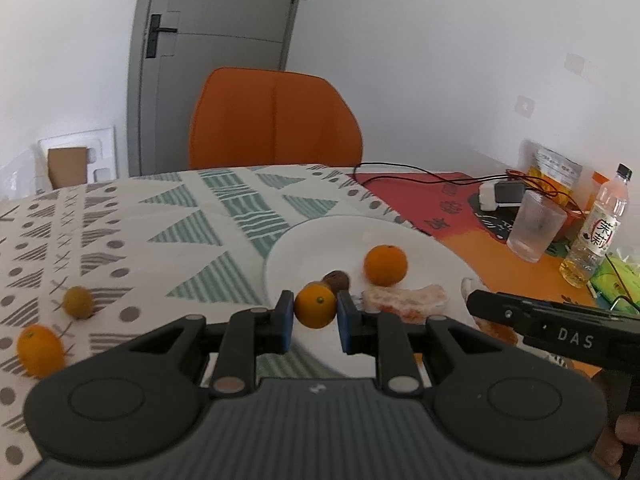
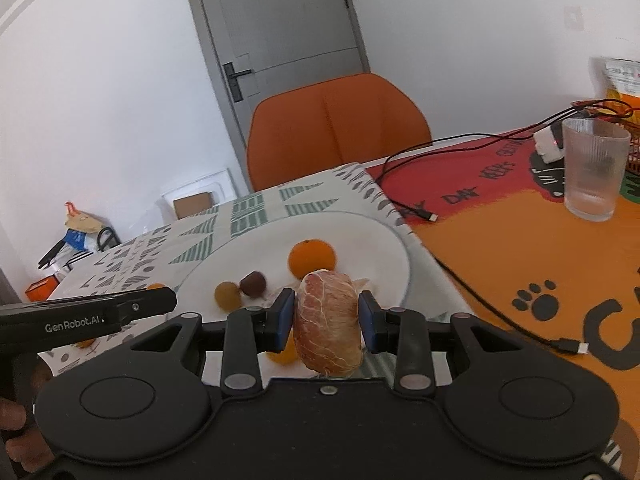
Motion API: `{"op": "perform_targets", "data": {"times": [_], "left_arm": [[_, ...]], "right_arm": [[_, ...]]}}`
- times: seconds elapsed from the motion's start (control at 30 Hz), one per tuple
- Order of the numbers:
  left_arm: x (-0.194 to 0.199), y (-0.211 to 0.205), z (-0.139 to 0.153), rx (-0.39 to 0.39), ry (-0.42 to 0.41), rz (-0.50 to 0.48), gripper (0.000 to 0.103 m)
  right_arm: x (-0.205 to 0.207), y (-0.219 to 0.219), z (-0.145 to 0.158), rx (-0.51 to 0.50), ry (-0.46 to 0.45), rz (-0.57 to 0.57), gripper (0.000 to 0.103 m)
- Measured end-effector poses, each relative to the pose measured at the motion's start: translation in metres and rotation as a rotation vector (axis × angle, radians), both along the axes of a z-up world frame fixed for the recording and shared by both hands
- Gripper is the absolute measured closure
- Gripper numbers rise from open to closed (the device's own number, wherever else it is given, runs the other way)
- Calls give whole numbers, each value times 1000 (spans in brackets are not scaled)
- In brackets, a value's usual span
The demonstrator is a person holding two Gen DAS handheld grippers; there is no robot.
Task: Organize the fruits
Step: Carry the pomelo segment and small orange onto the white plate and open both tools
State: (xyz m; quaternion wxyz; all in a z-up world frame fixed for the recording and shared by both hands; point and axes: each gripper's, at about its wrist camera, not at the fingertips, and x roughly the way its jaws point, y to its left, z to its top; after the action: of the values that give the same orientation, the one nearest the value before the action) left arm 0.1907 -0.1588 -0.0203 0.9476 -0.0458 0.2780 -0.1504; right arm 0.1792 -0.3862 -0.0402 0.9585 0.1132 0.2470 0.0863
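White walls, a grey door, an orange chair behind a table in a patterned cloth with an orange mat to the right. Your left gripper is clamped on a small orange, pads pressing both its sides, and it hangs at the near rim of the plate. Your right gripper is closed on a peeled fruit, whose long axis stands upright between the pads, also just over the plate's near edge. On the plate already: a bigger orange, a brown fruit, a peeled chunk. Off to the left on the cloth, an orange and a yellow-brown fruit wait, nearer your left hand. Both loads lie straight ahead of open plate, so the drop looks short and forward. Bare plate lies to the left of the pile; I'd guess the left lands there, the right beside the chunk
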Motion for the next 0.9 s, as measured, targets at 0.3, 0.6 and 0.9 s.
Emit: {"op": "perform_targets", "data": {"times": [0.3,0.6,0.9], "left_arm": [[9,-16,5,19,-22,-46,82],[4,0,6,35,-37,26,60],[-12,31,17,10,-68,91,34]], "right_arm": [[-4,-2,2,-12,-1,-6,56],[-2,2,3,1,16,1,56],[-4,20,9,-21,16,19,48]]}}
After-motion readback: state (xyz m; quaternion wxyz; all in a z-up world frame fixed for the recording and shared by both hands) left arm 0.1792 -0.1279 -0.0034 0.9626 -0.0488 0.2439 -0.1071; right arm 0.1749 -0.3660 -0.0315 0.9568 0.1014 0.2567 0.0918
